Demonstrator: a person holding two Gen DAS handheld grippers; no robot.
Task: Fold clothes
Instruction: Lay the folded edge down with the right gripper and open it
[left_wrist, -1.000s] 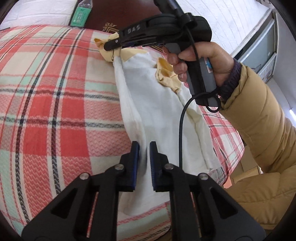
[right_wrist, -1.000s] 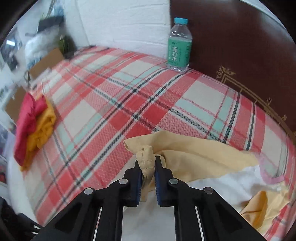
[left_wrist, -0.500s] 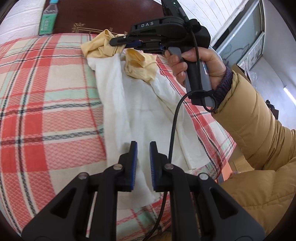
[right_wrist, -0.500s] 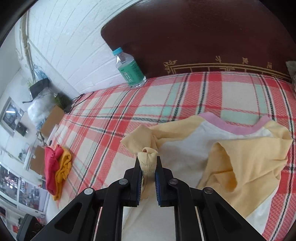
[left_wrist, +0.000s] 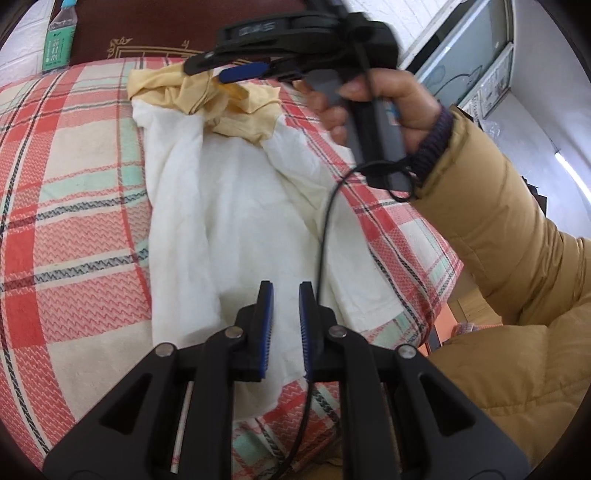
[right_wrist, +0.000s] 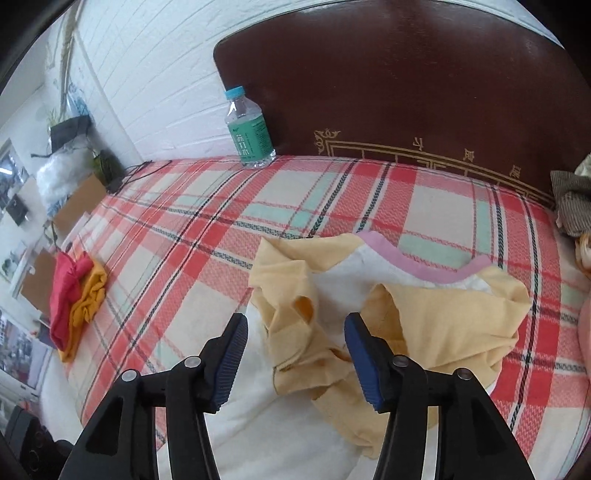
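Shirt: we are looking at the white shirt (left_wrist: 236, 221) lying lengthwise on the plaid bedspread (left_wrist: 74, 229), its yellow sleeves (right_wrist: 295, 332) heaped near the pink collar (right_wrist: 417, 264) at the headboard end.
Right gripper: we are holding the right gripper (right_wrist: 295, 354) over the sleeves with its jaws spread wide, gripping nothing.
Left gripper: we are hovering the left gripper (left_wrist: 286, 332) above the hem, jaws a narrow gap apart, no cloth between them.
Risk: we are leaving the sleeves crumpled, so the fold is likely trapping lumps; the cable (left_wrist: 321, 236) draping across the shirt could be snagging the fabric.
Change: half a second ago we were pinching the left sleeve in the right gripper; now we are letting it drop, while the left one is staying as it was.
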